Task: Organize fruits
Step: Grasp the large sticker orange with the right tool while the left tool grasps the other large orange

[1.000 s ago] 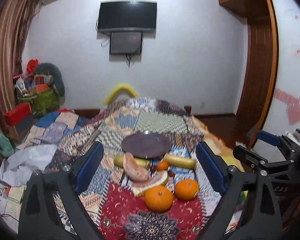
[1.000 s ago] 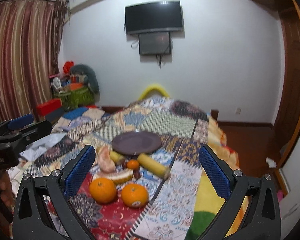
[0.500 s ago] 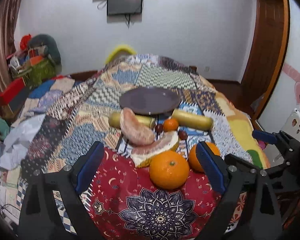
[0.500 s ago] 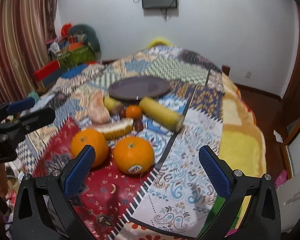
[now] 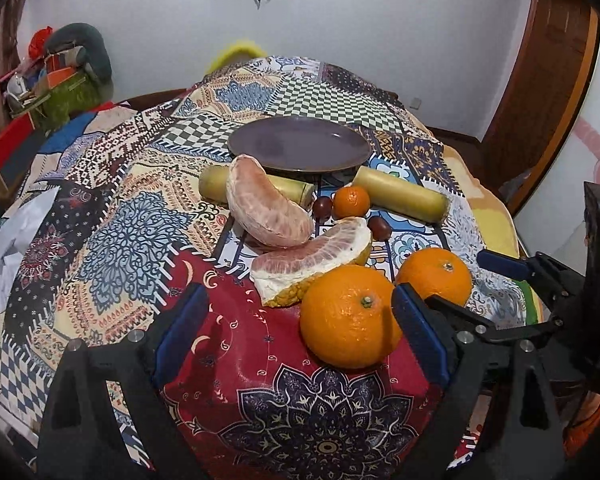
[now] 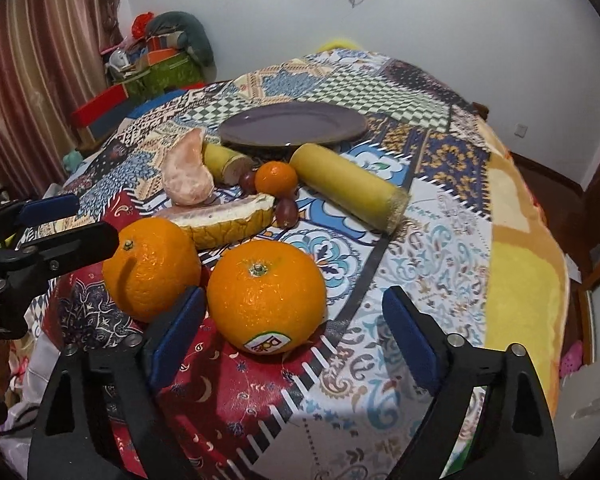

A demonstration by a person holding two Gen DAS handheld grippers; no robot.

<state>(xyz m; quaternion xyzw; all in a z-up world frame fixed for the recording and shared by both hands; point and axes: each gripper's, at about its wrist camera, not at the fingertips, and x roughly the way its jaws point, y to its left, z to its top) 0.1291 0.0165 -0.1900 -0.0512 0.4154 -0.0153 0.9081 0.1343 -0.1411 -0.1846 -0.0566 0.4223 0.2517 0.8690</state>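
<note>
Since a second ago, when both views took in the far wall and the fruit sat small beyond my fingertips, I have come down and forward onto the near fruit. My left gripper [image 5: 300, 332] now brackets the near orange [image 5: 350, 316], which lies against its right-hand pad; jaws wide apart, nothing held. My right gripper [image 6: 296, 332] brackets the stickered orange [image 6: 266, 294], which sits toward its left pad; jaws also apart, empty.

Landmark: purple plate [image 5: 300, 144], bare.
- Just in front of the plate: two yellow cylinders [image 5: 400, 198], a small mandarin [image 5: 351, 202] between them, dark small fruits [image 5: 322, 207] beside it.
- Further in front of the plate: two pomelo pieces [image 5: 268, 204], one leaning on the other.
- Farthest from the plate, nearest me: the two oranges, just beside each other.

Judgement: approach is nearly finished, no fruit yet moved, so the task is at its start. Next each side needs centring on its orange before closing. Risk: round fruit may roll on the soft patchwork cloth [image 5: 132, 224] if nudged off-centre.
</note>
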